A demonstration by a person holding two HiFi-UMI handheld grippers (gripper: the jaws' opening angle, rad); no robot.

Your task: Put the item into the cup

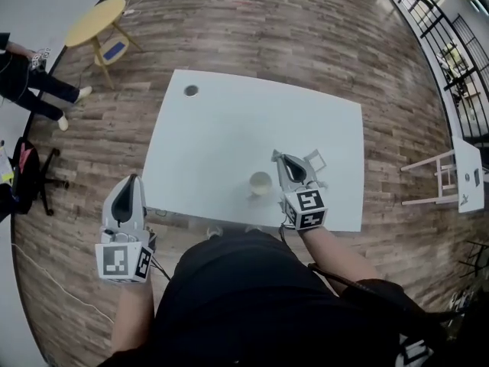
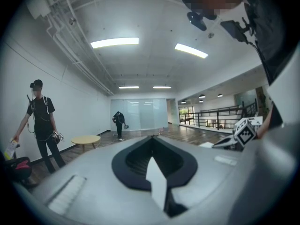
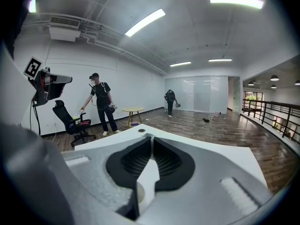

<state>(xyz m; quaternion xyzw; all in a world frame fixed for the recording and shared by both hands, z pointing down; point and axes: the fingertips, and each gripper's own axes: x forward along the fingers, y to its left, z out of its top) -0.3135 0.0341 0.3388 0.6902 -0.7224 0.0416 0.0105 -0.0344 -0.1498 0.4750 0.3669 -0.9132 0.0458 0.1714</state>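
White is the big table, and it stands on a brown wooden floor. A little pale cup stands upright on the table, near the edge where the person stands. I cannot see into it, so I cannot tell if the item is inside. I cannot tell where the item is at all.

The right gripper hangs over the table, just beside the cup. Its two jaws are pressed together at the tips with nothing between them. In the right gripper view the right gripper shows the same closed tips, and a bit of the cup peeks out low down under it. A small white thing sits just beside this gripper; I cannot tell what it is.

The left gripper is off the left side of the table, over the floor. In its own view the left gripper has its jaws together too, and they hold nothing.

Far off stand a round yellow table and a black chair.
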